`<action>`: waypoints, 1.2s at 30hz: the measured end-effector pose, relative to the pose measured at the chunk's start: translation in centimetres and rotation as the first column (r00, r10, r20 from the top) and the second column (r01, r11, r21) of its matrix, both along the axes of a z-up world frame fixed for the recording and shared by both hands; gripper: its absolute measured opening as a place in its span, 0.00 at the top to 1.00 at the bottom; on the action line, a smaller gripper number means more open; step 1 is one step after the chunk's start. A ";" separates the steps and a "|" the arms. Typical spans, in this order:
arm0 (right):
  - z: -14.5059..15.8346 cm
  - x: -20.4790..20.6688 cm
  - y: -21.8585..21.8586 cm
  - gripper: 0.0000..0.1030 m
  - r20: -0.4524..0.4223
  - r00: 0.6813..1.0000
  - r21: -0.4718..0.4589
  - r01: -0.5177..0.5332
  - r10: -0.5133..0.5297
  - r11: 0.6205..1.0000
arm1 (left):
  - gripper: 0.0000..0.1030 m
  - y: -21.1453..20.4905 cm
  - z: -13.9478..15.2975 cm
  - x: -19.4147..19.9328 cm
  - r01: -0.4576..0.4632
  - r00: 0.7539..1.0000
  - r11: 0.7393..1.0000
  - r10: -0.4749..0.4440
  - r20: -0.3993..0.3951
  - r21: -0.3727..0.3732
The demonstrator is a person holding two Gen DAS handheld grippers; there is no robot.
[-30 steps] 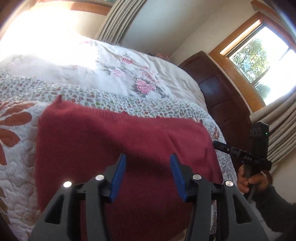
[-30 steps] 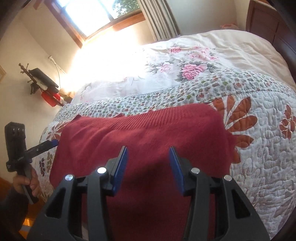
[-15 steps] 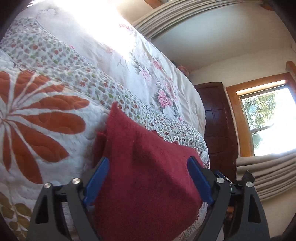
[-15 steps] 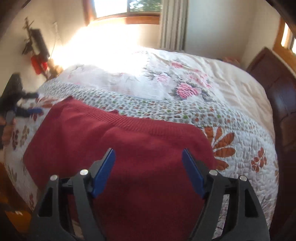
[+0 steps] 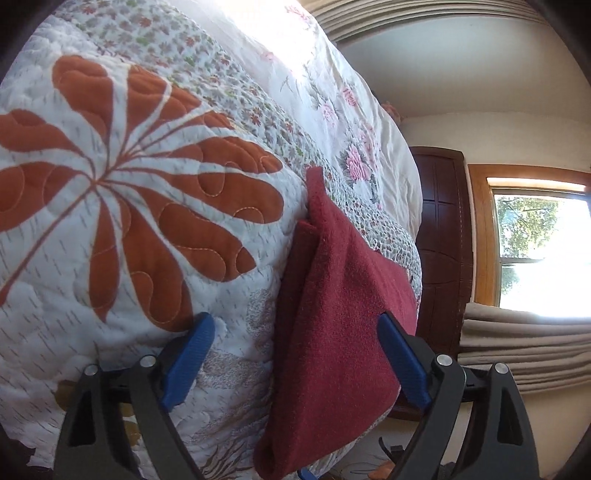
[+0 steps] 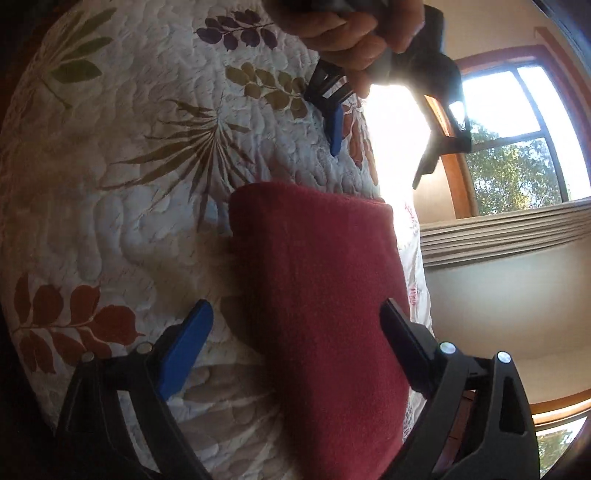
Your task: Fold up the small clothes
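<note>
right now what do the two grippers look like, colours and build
Both match: the left gripper and right gripper have black plastic fingers with triangular cut-outs, silver round bolt heads near the joints, and ribbed blue pads on the inner faces. In the right wrist view, a bare hand grips the other gripper's black handle; no sleeve shows.

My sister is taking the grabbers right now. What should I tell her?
Left tool: open, holding nothing, astride the left edge of the red garment.
Right tool: open, holding nothing, over the garment's other end.
The garment lies on the leaf-pattern quilt at the bed's edge, part of it draped over the side.
Done: it looks doubled over along one edge.
Left: grip and finish folding.
</note>
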State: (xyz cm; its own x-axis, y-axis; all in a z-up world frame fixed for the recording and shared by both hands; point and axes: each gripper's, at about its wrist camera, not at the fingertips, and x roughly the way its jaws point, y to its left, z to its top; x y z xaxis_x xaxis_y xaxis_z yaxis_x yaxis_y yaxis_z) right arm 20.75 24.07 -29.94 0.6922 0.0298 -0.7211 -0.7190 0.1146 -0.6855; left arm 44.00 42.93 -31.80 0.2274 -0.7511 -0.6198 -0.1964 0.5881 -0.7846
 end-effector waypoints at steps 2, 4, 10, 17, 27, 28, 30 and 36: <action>-1.2 0.3 1.0 0.12 0.007 1.000 -0.038 -0.005 0.005 0.999 | 0.10 0.2 -0.2 0.2 0.011 1.000 1.000 -0.011 0.003 -0.020; -2.0 0.8 1.9 0.12 0.014 1.000 -0.065 -0.012 0.013 0.998 | 0.10 0.3 -0.4 0.4 0.023 1.000 0.999 -0.023 0.004 -0.039; -2.5 6.5 4.1 0.44 -0.007 0.989 -0.035 0.150 -0.150 0.988 | 0.10 1.3 -0.5 0.6 0.037 0.999 0.991 -0.035 0.016 -0.130; 4.7 9.7 2.3 0.81 -0.136 0.938 0.171 0.340 -0.320 0.925 | 0.10 1.6 -0.4 0.8 0.012 1.000 0.948 -0.017 -0.012 -0.318; 7.6 10.0 0.6 0.81 -0.176 0.930 0.264 0.360 -0.322 0.895 | 0.06 -4.8 -2.3 4.2 0.092 0.978 0.936 -0.148 -0.145 -0.339; 7.6 10.0 0.5 0.81 -0.180 0.929 0.271 0.362 -0.322 0.892 | 0.06 -5.6 -2.5 4.7 0.109 0.973 0.935 -0.170 -0.157 -0.336; 7.8 10.4 0.3 0.81 -0.190 0.927 0.285 0.367 -0.323 0.886 | 0.15 -6.7 -2.8 5.5 0.122 0.966 0.941 -0.186 -0.182 -0.316; 9.3 11.0 -1.1 0.81 -0.220 0.915 0.348 0.397 -0.337 0.849 | 0.81 -8.0 -1.7 6.5 0.141 0.958 0.961 -0.192 -0.211 -0.238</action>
State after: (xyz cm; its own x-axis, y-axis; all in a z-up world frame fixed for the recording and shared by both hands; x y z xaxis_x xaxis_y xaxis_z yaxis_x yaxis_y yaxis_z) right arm 31.73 22.92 -20.68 0.5952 0.0846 -0.7991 -0.6604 0.6180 -0.4265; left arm 50.48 34.93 -33.51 -0.0417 -0.8885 -0.4570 -0.3005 0.4474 -0.8423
